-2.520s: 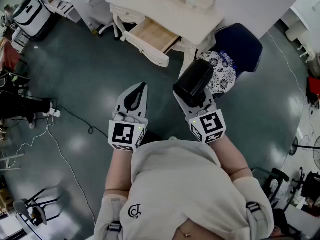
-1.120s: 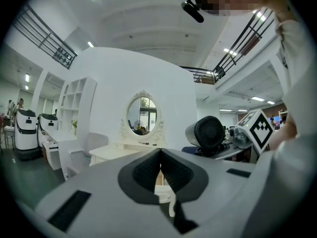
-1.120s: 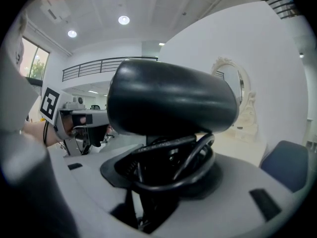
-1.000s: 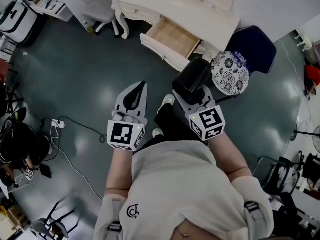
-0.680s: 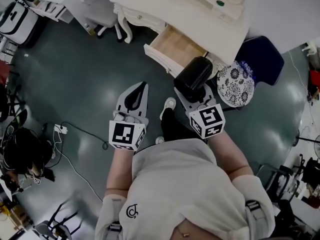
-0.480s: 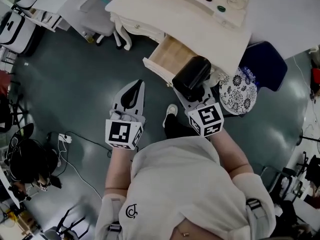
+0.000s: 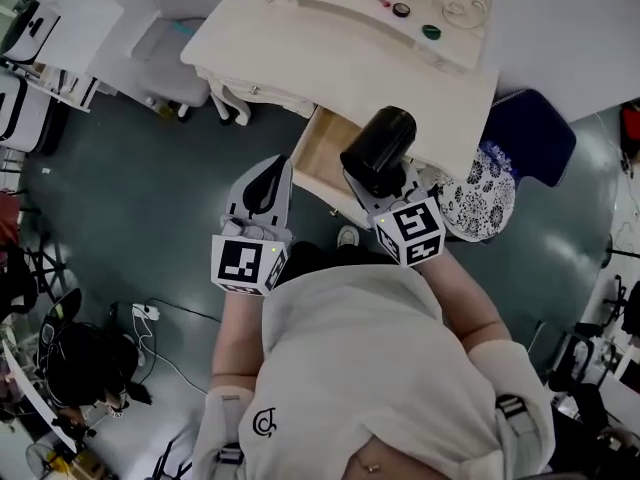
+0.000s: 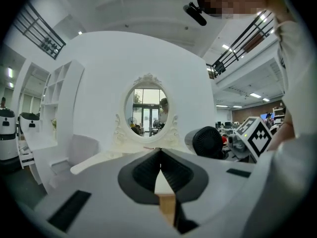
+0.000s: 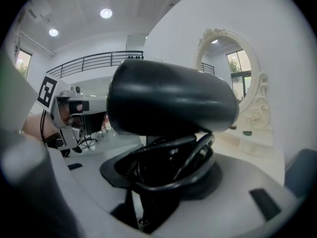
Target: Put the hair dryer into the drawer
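Observation:
A black hair dryer point(image 7: 378, 148) with its coiled cord sits in my right gripper point(image 7: 383, 175), which is shut on its handle and cord. In the right gripper view the dryer's barrel point(image 9: 168, 102) lies crosswise above the jaws and fills the middle. It hangs over the right end of the open wooden drawer point(image 7: 322, 158) of a white dressing table point(image 7: 330, 53). My left gripper point(image 7: 281, 168) is shut and holds nothing, its tips at the drawer's left front corner. The left gripper view shows the closed fingertips point(image 8: 159, 155) and the dryer point(image 8: 208, 142) to their right.
An oval mirror point(image 8: 148, 110) stands on the table's back. Small items point(image 7: 431, 32) lie on the tabletop. A white chair point(image 7: 165, 53) stands left of the table, a blue seat point(image 7: 535, 133) and a patterned round cushion point(image 7: 487, 193) to its right. A cable and power strip point(image 7: 150, 313) lie on the floor.
The dressing table and its open drawer have come much nearer. Both grippers now reach the drawer, and the dryer hangs over it instead of over the floor. Neither grip has changed.

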Demonstrator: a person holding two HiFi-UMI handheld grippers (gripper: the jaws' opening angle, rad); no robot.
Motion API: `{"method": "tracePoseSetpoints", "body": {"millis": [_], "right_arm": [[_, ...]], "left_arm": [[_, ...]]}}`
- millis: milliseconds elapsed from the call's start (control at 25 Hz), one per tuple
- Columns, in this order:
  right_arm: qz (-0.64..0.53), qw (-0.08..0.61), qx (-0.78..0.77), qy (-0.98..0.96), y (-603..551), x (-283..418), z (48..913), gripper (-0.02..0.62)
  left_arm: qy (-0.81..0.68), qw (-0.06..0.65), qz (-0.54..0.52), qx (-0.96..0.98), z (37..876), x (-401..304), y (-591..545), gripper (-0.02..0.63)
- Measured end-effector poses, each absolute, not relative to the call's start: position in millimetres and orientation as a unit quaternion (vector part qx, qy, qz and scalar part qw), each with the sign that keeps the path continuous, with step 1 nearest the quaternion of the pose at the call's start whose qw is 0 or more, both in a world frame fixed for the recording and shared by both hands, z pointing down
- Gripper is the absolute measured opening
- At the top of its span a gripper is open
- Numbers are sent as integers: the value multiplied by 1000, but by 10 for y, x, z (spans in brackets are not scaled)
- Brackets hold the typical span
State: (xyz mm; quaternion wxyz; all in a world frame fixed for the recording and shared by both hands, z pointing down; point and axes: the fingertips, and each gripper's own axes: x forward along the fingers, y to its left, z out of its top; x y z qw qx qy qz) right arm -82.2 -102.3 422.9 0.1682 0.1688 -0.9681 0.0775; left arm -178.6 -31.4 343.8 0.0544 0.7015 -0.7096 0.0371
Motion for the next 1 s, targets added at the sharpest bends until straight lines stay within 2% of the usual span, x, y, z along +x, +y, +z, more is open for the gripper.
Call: {"method": "tracePoseSetpoints", "body": {"millis": [520,1000], "right_arm": [[107,209,237,-943,-1547,-1191,4695,225],[124,358,156,-912,-1511,-1434,5985,225]], "left_arm": [[-576,84,51,811,3829,-2278,-1401,12],[-513,157,96,838,4565,-2452,-1679,12]]}}
